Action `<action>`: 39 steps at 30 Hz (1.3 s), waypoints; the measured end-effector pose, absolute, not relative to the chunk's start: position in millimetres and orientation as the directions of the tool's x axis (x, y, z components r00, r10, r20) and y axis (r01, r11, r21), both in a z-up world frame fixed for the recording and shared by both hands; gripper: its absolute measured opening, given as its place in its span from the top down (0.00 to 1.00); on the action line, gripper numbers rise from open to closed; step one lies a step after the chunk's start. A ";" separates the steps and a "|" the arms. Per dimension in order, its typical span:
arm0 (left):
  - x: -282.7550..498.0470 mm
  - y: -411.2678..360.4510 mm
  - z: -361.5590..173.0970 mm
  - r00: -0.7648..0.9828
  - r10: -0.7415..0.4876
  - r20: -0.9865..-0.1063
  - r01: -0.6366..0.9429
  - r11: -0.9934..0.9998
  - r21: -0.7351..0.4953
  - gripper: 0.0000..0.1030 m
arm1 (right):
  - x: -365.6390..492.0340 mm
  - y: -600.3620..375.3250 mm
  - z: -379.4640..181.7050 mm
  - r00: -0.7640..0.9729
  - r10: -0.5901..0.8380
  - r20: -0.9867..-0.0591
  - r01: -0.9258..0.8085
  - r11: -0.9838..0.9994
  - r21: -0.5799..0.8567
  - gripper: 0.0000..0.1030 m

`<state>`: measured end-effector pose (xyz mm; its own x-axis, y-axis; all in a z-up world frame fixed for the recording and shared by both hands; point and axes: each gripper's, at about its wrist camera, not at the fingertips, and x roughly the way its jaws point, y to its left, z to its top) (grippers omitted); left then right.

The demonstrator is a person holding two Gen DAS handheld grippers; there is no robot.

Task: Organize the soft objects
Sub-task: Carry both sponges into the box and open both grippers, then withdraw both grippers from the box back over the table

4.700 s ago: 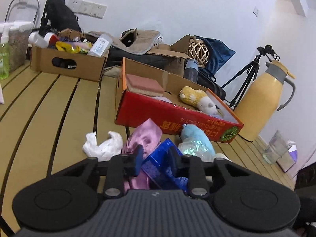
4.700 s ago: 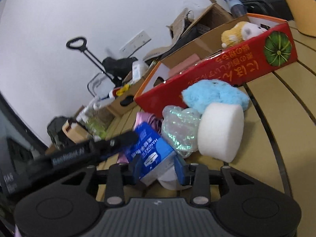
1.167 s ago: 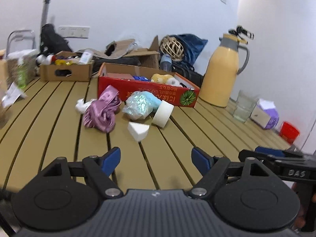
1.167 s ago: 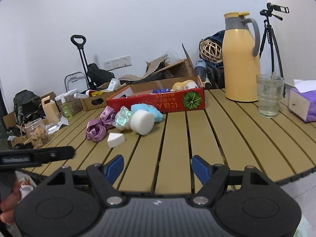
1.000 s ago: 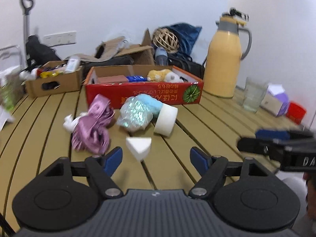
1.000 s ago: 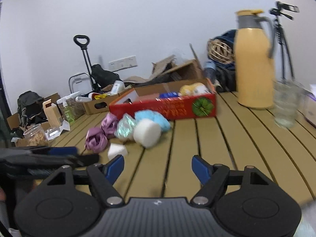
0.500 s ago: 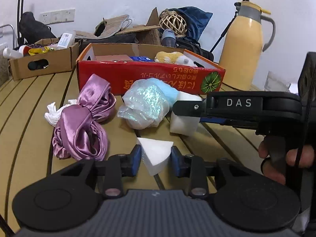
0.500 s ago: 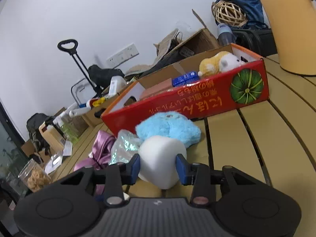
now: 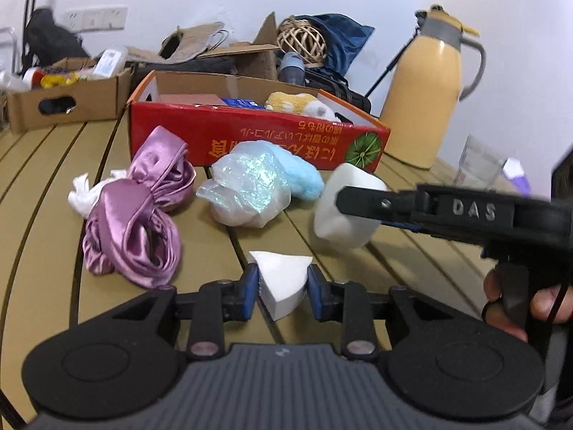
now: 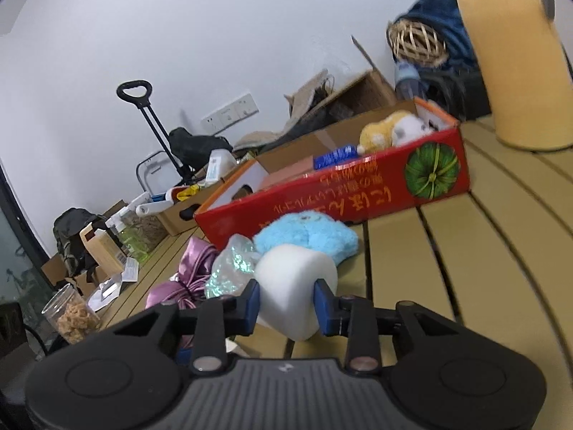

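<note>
Your left tool (image 9: pixel 282 287) closing on the white foam wedge (image 9: pixel 283 281), your right tool (image 10: pixel 286 302) closing on the white foam cylinder (image 10: pixel 295 279), both pieces pinched between the pads above the slatted surface (image 9: pixel 46 193).

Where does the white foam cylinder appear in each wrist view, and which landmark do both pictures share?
Left wrist view: the white foam cylinder is right of centre, gripped by the right gripper.
Right wrist view: the cylinder sits at bottom centre, between the closing blue pads.
Shared landmark: the red box behind it.

black tool (image 9: pixel 283 292), blue pads (image 9: pixel 249 290), "DAS" lettering
</note>
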<state>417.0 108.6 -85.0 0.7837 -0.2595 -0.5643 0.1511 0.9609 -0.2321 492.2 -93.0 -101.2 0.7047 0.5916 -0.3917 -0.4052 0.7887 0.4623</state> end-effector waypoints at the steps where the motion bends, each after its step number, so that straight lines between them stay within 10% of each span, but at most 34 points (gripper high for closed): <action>1: 411.9 108.8 -79.3 0.788 -0.261 -0.558 0.144 0.959 -0.245 0.72 | 487.7 -96.7 -99.3 0.707 0.589 -0.392 -0.397 0.789 0.469 0.70; 6: 378.1 119.8 -21.2 0.864 -0.297 -0.408 0.184 0.938 -0.294 0.71 | 453.6 -115.7 -72.1 0.673 0.663 -0.328 -0.469 0.726 0.503 0.70; 12: 465.9 142.0 32.7 0.892 -0.148 -0.428 0.088 0.984 -0.157 0.70 | 500.1 -109.3 -3.3 0.692 0.664 -0.282 -0.572 0.743 0.347 0.69; 26: 674.5 177.8 -29.1 0.761 0.028 -0.648 -0.065 0.997 -0.034 0.58 | 729.2 27.1 -43.6 0.459 0.300 -0.836 -0.602 0.797 -0.044 0.65; 28: 674.9 180.7 -26.9 0.764 0.005 -0.645 -0.047 0.998 -0.047 0.41 | 731.1 37.0 -44.2 0.445 0.307 -0.841 -0.632 0.774 -0.052 0.59; 39: 626.2 191.9 24.8 0.806 0.004 -0.592 -0.050 0.997 -0.061 0.36 | 708.2 7.4 14.9 0.448 0.398 -0.800 -0.606 0.793 0.055 0.48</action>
<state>626.2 191.9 24.8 0.8057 0.0043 -0.5923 -0.0500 0.9969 -0.0608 708.2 7.3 14.9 0.4481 0.3983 -0.8004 -0.6063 0.7933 0.0553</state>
